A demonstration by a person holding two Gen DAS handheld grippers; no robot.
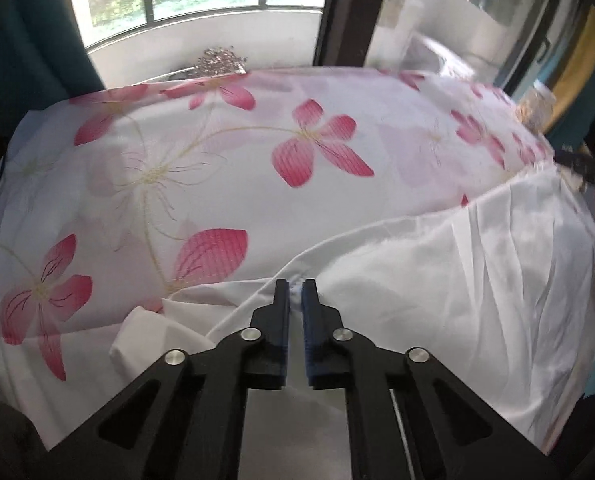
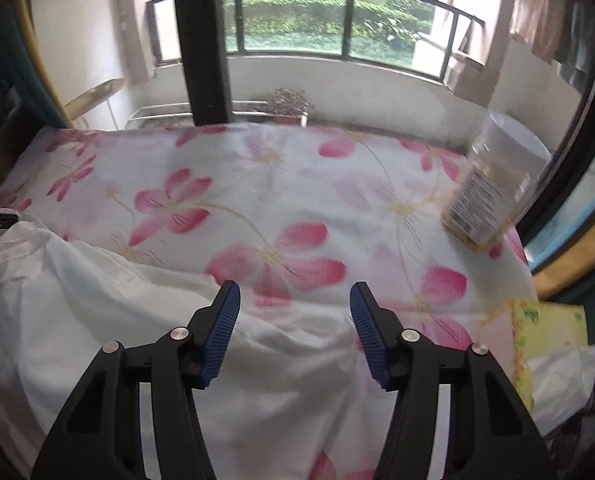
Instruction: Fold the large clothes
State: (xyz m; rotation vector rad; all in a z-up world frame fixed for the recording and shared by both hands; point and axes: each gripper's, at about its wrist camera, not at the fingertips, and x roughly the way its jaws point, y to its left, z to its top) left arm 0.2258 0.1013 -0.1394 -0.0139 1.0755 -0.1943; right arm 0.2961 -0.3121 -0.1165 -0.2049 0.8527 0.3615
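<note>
jar (image 2: 483, 204): label blurred, unreadable | white garment (image 1: 437, 272): cut off lower right

text: none legible | jar (image 2: 482, 204) label: printed lines blurred, unreadable | other surfaces: no readable writing

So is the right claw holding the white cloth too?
No, the right gripper has its jaws wide apart above the white cloth, with nothing pinched between them.
</note>
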